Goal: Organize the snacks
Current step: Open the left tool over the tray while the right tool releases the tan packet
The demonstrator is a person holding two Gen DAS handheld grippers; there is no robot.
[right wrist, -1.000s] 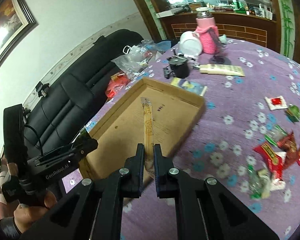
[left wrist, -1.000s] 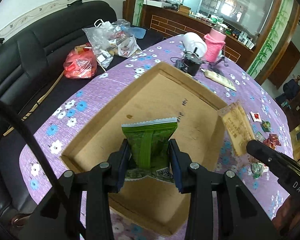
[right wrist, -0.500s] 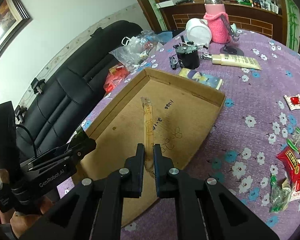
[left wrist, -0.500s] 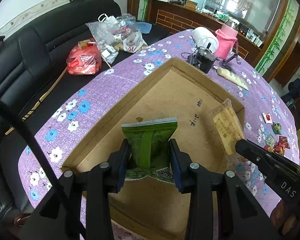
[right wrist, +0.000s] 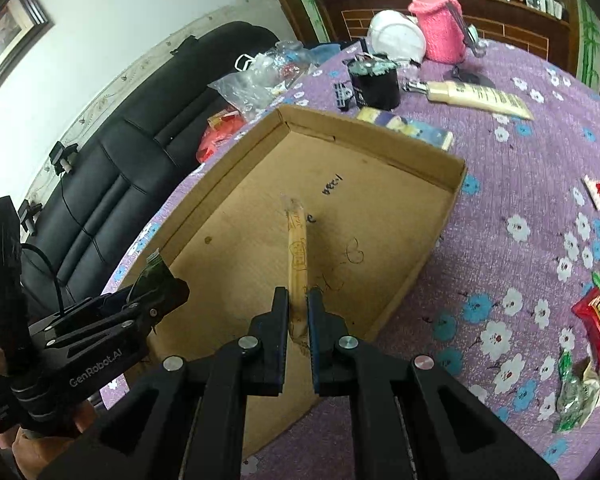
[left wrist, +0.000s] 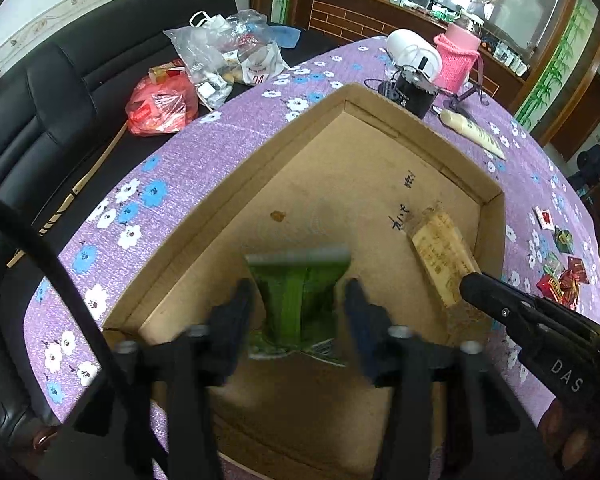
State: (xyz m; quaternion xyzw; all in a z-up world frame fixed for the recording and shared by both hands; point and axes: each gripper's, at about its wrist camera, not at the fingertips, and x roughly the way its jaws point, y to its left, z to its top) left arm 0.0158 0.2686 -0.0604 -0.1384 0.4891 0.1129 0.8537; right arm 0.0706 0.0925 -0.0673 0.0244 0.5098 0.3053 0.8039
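Note:
A shallow cardboard tray (left wrist: 496,216) (right wrist: 456,172) lies on the purple flowered table. My left gripper (left wrist: 298,300) is over the tray's near corner; its fingers have spread and stand just clear of the green snack packet (left wrist: 298,296) between them, blurred by motion. My right gripper (right wrist: 298,304) is shut on a tan snack bar (right wrist: 296,248) and holds it edge-up over the tray floor; the bar also shows in the left wrist view (left wrist: 440,256). Loose red and green snacks (right wrist: 592,320) lie on the table right of the tray.
A black cup (right wrist: 374,80), a white helmet-like object (right wrist: 396,34), a pink-sleeved bottle (right wrist: 440,32), a cream tube (right wrist: 480,96) and a booklet (right wrist: 404,126) stand beyond the tray. Plastic bags (left wrist: 220,60) lie on the black sofa (left wrist: 40,92) at left.
My left gripper's fingers have opened around the green packet. Both grippers have moved further in over the tray, and the right one has carried the tan bar lower.

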